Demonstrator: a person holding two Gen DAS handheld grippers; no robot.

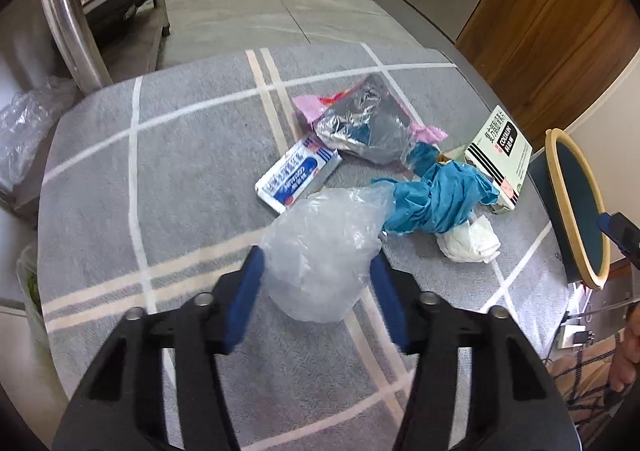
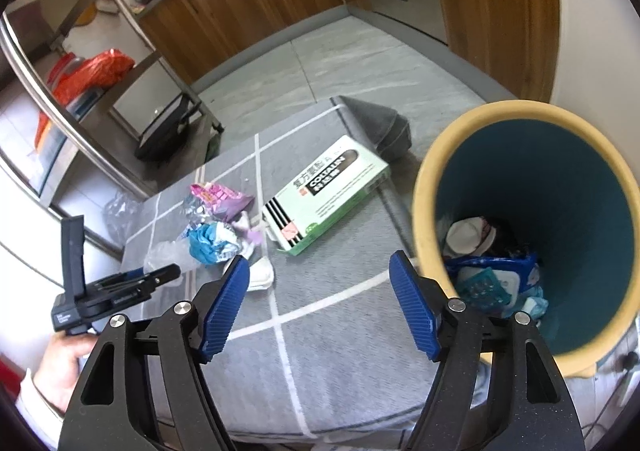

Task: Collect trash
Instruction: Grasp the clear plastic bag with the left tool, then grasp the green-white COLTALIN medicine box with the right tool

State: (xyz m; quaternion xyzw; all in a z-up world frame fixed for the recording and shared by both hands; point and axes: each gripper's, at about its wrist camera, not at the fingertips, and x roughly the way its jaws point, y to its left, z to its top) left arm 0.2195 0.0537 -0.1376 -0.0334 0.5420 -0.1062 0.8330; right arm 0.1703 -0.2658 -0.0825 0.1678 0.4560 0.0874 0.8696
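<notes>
Flanking the clear bag (image 1: 324,255), left claw (image 1: 316,291) spread; right claw (image 2: 318,305) spread, bin rim (image 2: 424,187) alongside.

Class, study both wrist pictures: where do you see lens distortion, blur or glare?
Left wrist view: straight stripes of the tablecloth bow outward, corners go black, and the left gripper shows motion blur on its blue jaws. Right wrist view: the bin balloons near the edge, the shelf post curves, and glare washes out the counter at the top.
</notes>
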